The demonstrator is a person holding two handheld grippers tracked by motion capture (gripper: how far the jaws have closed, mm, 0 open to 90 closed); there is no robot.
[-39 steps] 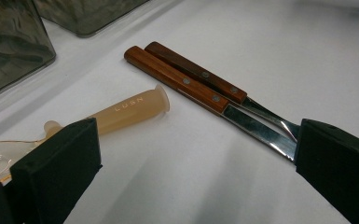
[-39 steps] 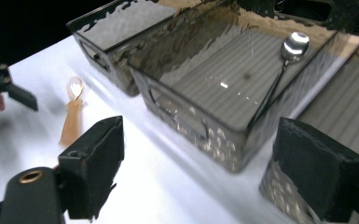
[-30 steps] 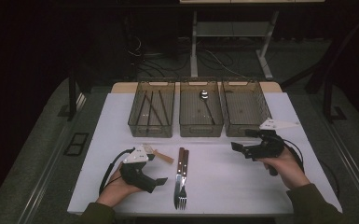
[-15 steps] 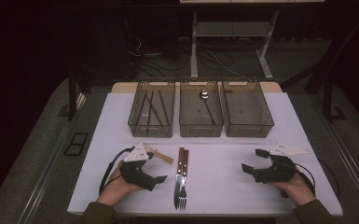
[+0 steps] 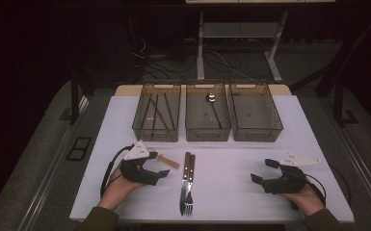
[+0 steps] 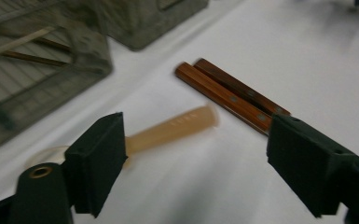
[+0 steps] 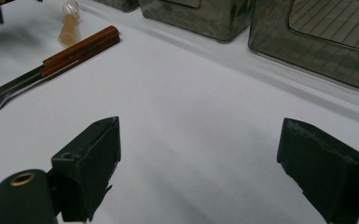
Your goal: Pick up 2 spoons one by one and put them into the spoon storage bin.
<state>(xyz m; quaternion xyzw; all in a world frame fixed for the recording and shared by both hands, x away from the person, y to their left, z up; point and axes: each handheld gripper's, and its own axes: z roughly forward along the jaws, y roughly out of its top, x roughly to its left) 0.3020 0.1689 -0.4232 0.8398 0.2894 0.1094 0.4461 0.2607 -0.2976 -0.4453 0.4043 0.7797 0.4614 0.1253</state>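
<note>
bare tabletop (image 5: pixel 236 192) ahead of right gripper (image 5: pixel 265 179), 3 bins (image 5: pixel 207 130) beyond

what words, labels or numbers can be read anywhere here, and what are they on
None can be read for certain.
Pale tan plastic spoon handle: a short row of raised letters in the left gripper view, too blurred to read.
Two brown wooden-handled utensils: metal rivets, no writing.
Three smoky clear plastic bins: no label visible.
White table: no markings.
</note>
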